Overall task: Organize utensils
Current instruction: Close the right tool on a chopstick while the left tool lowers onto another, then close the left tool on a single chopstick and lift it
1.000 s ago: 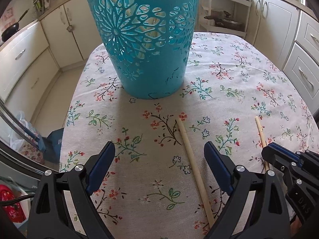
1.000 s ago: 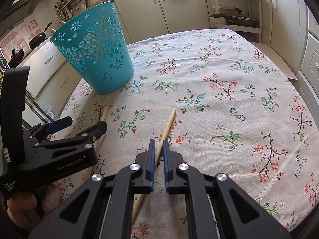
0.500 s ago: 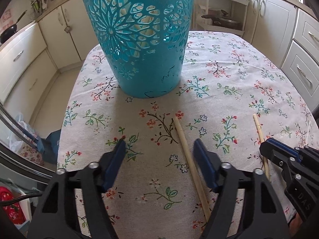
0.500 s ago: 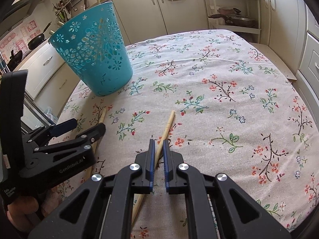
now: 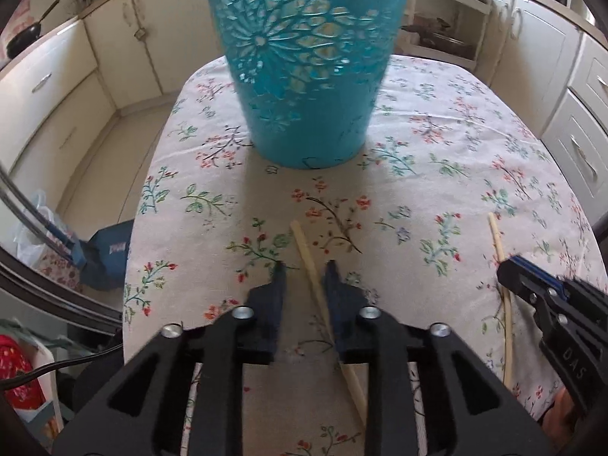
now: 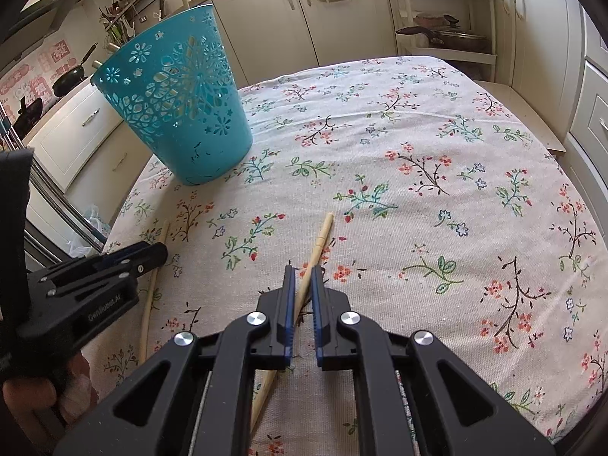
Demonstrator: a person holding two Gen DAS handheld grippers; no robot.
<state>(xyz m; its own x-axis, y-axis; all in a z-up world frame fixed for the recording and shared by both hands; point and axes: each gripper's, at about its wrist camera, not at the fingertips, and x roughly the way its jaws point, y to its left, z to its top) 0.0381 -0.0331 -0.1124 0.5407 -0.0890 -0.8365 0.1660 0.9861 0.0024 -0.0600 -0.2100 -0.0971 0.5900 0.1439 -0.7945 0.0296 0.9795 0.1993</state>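
Two pale wooden chopsticks lie on the flowered tablecloth (image 6: 437,144) in front of a teal cut-out basket (image 5: 304,76) (image 6: 178,102). In the left wrist view my left gripper (image 5: 304,266) straddles one chopstick (image 5: 302,241). Its jaws are closing, a gap still shows on the left side, and the stick runs close along the right finger (image 5: 334,288). My right gripper (image 6: 301,270) is shut on the other chopstick (image 6: 323,231), which rests on the cloth and points away. Each gripper also shows in the other's view: the right gripper (image 5: 511,268) on its chopstick (image 5: 496,235), and the left gripper (image 6: 157,252).
The table's left edge (image 5: 133,266) drops to the floor, where bags (image 5: 106,254) lie. Cream kitchen cabinets (image 6: 342,19) surround the table. An open shelf with a pan (image 6: 448,38) stands behind it. A hand (image 6: 34,395) holds the left gripper.
The left gripper's jaws have narrowed from wide open to close around its chopstick, and the view has shifted slightly right to centre on it. The right gripper has stayed still, shut on its chopstick.
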